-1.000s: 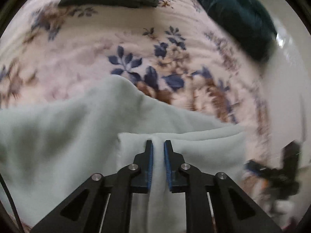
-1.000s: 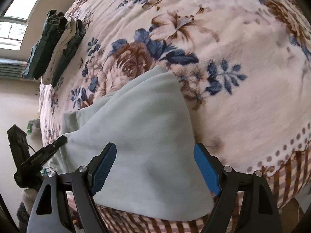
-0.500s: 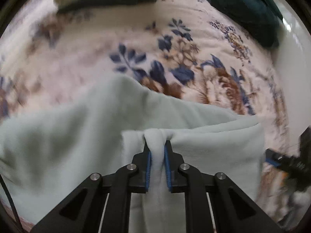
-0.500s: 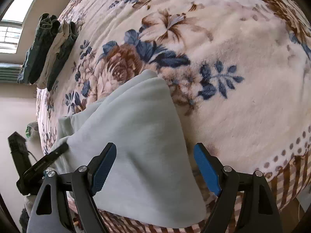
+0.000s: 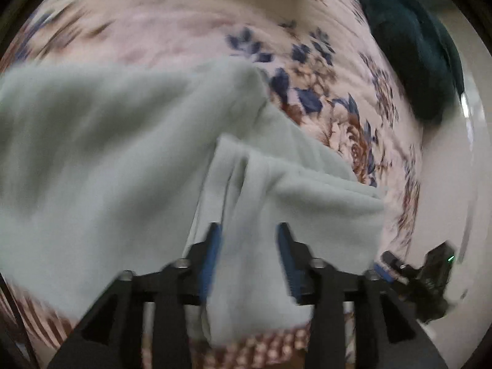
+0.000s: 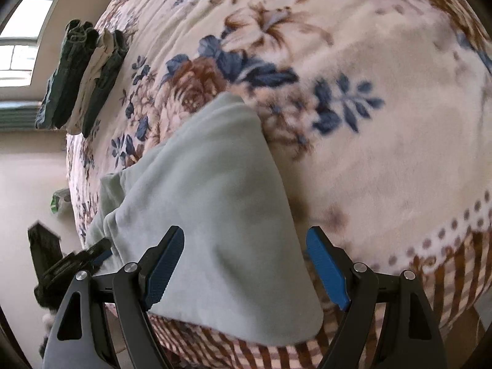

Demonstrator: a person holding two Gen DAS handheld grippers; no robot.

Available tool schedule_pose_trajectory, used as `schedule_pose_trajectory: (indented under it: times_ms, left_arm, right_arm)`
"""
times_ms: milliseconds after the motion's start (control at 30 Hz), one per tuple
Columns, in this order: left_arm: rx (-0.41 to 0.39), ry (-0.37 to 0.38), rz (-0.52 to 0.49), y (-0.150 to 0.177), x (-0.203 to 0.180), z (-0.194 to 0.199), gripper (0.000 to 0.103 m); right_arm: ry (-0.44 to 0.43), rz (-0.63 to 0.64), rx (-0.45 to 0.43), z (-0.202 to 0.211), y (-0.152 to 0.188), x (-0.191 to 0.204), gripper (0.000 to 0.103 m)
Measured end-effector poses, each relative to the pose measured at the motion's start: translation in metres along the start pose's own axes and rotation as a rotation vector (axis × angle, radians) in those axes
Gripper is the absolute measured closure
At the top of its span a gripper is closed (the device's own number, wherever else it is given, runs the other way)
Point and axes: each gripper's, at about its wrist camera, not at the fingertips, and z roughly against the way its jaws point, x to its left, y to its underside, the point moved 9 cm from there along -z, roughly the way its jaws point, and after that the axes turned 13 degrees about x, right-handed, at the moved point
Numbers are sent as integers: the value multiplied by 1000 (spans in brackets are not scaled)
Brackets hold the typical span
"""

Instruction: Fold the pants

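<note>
Pale mint pants (image 5: 107, 160) lie folded on the floral bed blanket (image 5: 184, 30) near its front edge. My left gripper (image 5: 247, 230) hovers low over a folded end of them. Its jaws are opening, and a ridge of the fabric lies loosely between them with the pads off the cloth. In the right wrist view the pants (image 6: 209, 190) run away from me to a pointed corner. My right gripper (image 6: 246, 246) stands wide open above their near end and holds nothing. The left gripper (image 6: 92, 253) shows at the pants' left end.
A stack of folded dark and cream clothes (image 6: 80, 77) sits at the far side of the bed by a window (image 6: 21, 46). A dark teal garment (image 5: 409, 46) lies at the bed's far right. The blanket's checked border (image 6: 446, 276) hangs over the near edge.
The left jaws, pinched on a ridge of the pants half a second ago, have parted and let it go. The left gripper has shifted sideways and rolled. The right gripper has held still.
</note>
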Motion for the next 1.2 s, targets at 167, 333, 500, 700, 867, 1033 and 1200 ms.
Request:
schedule_pose_trajectory:
  times_ms: [167,333,500,700,867,1033,1200]
  left_arm:
    - [73,26,43,40,-6,-24,52]
    - [37,-132,-98,46,-17,-35,89]
    - [-30,-448,-248,32,11,-10,91]
    - [-4,-19,10,34,18,12,73]
    - [46,71,-35,55,-36,-22,49]
    - [123,-113,-83,57,-30,-77,49]
    - [118,-94,-106,61,-31,-71,49]
  right_arm:
    - [-42,-54,34,-6,25,-14,19]
    - [-19,-75,63,-21,40,-23,19]
    - [-8,-45,49,-22,40,-17,19]
    - [-20,-44,39,-17,42,-9,19]
    - [21,-35,39,-18,44,-9,19]
    - [286,31,58,-31,46,-29,19]
    - [223,-7,79,-26,42,-30,19]
